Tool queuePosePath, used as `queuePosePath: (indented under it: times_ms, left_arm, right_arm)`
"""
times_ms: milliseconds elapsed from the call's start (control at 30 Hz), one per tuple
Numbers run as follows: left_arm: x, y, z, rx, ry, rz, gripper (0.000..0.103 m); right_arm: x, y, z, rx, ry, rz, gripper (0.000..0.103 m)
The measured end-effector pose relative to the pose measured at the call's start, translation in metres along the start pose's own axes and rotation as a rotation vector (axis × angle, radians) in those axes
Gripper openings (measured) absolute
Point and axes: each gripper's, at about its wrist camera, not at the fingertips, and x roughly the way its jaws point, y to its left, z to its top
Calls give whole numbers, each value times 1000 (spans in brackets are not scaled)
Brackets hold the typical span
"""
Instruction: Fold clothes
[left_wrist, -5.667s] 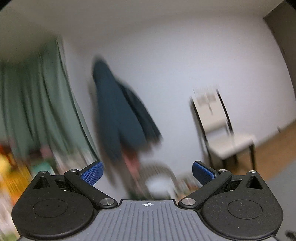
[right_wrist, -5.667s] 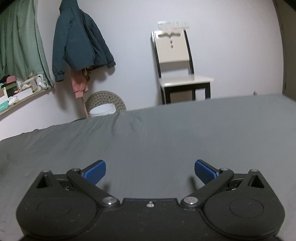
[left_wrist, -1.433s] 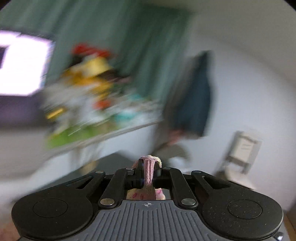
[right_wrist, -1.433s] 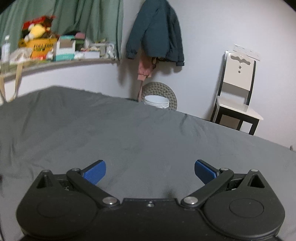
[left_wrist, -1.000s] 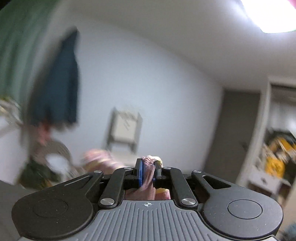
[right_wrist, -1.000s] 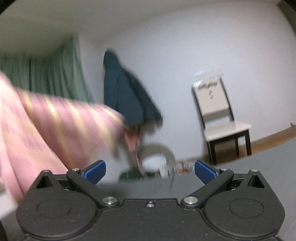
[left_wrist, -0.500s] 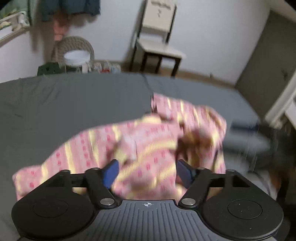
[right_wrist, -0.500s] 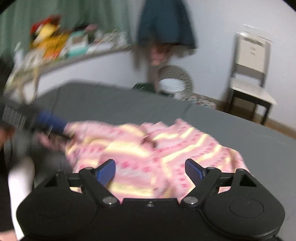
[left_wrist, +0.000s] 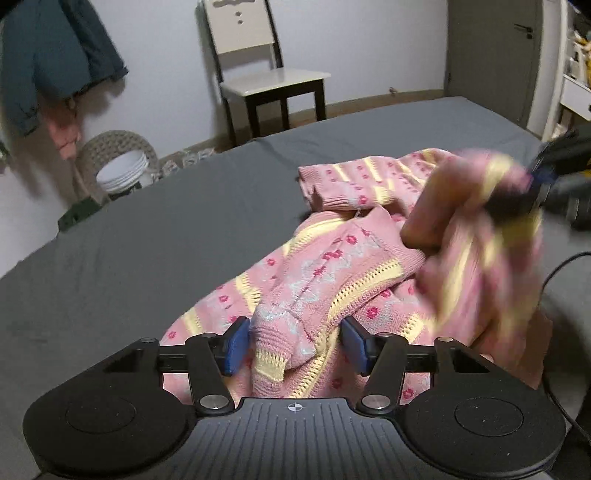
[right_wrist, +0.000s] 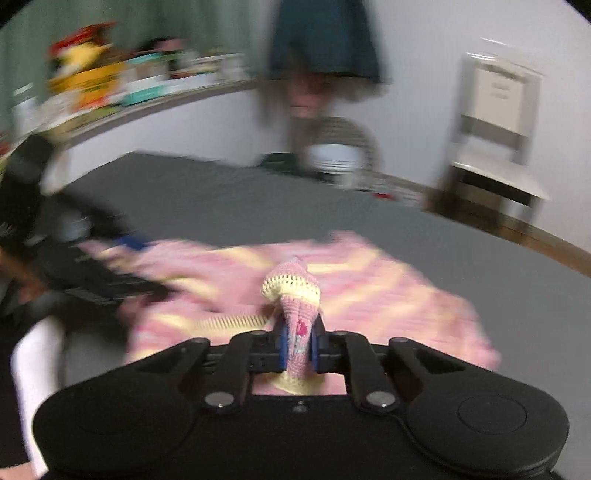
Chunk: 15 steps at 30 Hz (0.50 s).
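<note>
Through my left gripper (left_wrist: 295, 345) I see the blue pads standing partly open on either side of a bunched ridge of the pink knitted sweater (left_wrist: 343, 273); the left pad looks to be touching the knit, the right one stands just off it, so nothing is pinched yet. That sweater lies crumpled on the grey bed sheet (left_wrist: 147, 236), one cuffed sleeve thrown out toward the far side, and its right-hand part is lifted and blurred where my other tool has it. From my right gripper (right_wrist: 298, 345), the pads are pressed together on a narrow fold of the sweater (right_wrist: 369, 291), a yellow-edged hem poking up between them, with the rest spread blurred over the sheet (right_wrist: 229, 199). My worry: if I pull with the right before the left has closed, the garment will drag and twist into a worse heap. Closing the left on this thick ridge could also catch two layers together, making a crooked fold.
</note>
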Motion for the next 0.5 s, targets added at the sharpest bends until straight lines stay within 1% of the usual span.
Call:
queuePosePath:
  times_ms: [67, 100, 133, 167, 200, 233, 267, 300, 333, 367, 433, 500]
  left_arm:
    - [-2, 2, 0, -2, -15, 15, 56]
    - [-4, 2, 0, 0, -23, 27, 56]
    - [-4, 2, -1, 1, -24, 33, 56]
    - [-4, 2, -1, 0, -21, 35, 56]
    - [-2, 2, -2, -1, -18, 35, 56]
    - [0, 1, -2, -1, -14, 36, 56]
    - [2, 1, -2, 0, -10, 39, 57]
    - [3, 1, -2, 1, -13, 40, 57]
    - [1, 0, -1, 1, -22, 40, 57]
    - [0, -1, 0, 0, -33, 42, 57]
    - [-3, -4, 3, 3, -57, 44, 57]
    - [-4, -6, 6, 8, -78, 34, 57]
  right_arm:
    - [-1, -28, -7, 10, 60, -158, 8]
    - [0, -40, -12, 24, 105, -213, 6]
    - [3, -50, -19, 35, 179, -215, 7]
    - [8, -53, -27, 23, 271, -162, 7]
    - [12, -50, -36, -16, 348, -95, 7]
    - [11, -45, -39, -43, 351, -67, 7]
    - [8, -40, -41, -62, 331, -52, 15]
    - [3, -38, -39, -47, 282, -50, 20]
    - [-6, -42, -34, -2, 210, -37, 38]
    - [-15, -46, -28, 48, 132, -19, 67]
    - [-30, -55, -18, 158, -33, 6, 89]
    - [-30, -63, -7, 257, -155, 45, 88]
